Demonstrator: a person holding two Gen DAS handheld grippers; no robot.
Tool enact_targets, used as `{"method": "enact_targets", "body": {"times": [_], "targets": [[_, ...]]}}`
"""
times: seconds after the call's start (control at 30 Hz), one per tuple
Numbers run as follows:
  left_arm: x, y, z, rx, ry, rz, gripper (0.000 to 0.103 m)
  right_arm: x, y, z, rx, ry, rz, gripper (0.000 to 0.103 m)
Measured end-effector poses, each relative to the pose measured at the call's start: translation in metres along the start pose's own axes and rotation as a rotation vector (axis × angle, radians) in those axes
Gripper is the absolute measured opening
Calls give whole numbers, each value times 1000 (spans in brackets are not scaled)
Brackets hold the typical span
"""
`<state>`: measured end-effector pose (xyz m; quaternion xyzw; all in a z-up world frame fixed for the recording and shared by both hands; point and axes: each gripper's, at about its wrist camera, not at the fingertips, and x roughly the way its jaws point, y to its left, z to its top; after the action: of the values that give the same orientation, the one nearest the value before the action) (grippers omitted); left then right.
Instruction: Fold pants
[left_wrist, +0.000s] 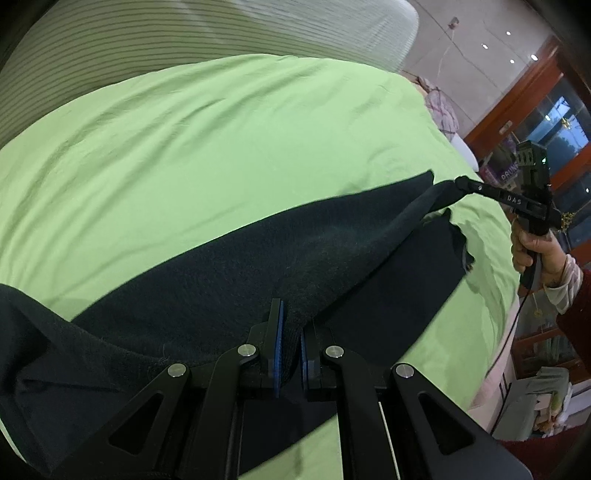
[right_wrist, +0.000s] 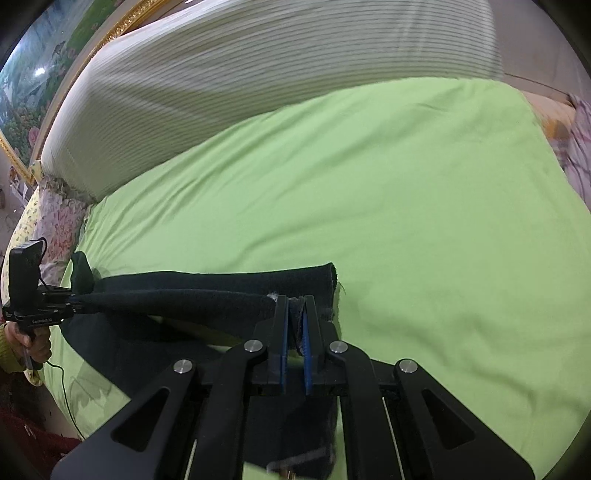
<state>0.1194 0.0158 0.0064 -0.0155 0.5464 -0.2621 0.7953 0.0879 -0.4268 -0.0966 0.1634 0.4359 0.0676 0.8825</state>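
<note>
Dark navy pants (left_wrist: 258, 258) lie across a green bed sheet (left_wrist: 221, 147). My left gripper (left_wrist: 291, 332) is shut on the pants' edge near one end. My right gripper (right_wrist: 295, 314) is shut on the pants (right_wrist: 184, 299) at the other end, beside the cuff (right_wrist: 325, 288). The held layer is lifted and stretched between both grippers above a lower layer on the sheet. The right gripper also shows in the left wrist view (left_wrist: 460, 182), and the left gripper in the right wrist view (right_wrist: 74, 297).
A striped white bolster (right_wrist: 258, 74) lies along the back of the bed. Floral pillows (right_wrist: 55, 221) sit at the left end and a floral blanket (left_wrist: 439, 110) at the right. The bed's front edge (left_wrist: 498, 332) drops off toward furniture.
</note>
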Motion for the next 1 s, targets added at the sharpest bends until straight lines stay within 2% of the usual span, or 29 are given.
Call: {"method": "enact_targets", "body": {"times": [0.17,0.33,0.53,0.67,0.73,0.8,0.87,0.93,1.0], "targets": [[-6,-20,-23,23,-6,-12,5,-21,0,-30,24,-4,-16,7],[-6,-22,-45,18,1,-15,6,-34,5,-53,18,0,-37,7],[15,-26,-62,5,33,4,6,-17,4,-71,3,56,-89,7],[28,-28,-68,-6,47,34,10,-7,-2,-74,28,61,-120,8],[30,-28,-70,-39,51,37,12,-3,-5,-75,69,76,-123,11],[28,-25,-74,-75,43,28,20,-4,-5,-77,86,80,-155,29],[25,-22,-77,-106,48,26,31,-9,-2,-78,89,75,-190,40],[20,-19,-81,-131,43,19,32,-19,-1,-83,100,56,-203,43],[14,-14,-84,-163,38,27,42,-32,4,-82,125,18,-207,44]]}}
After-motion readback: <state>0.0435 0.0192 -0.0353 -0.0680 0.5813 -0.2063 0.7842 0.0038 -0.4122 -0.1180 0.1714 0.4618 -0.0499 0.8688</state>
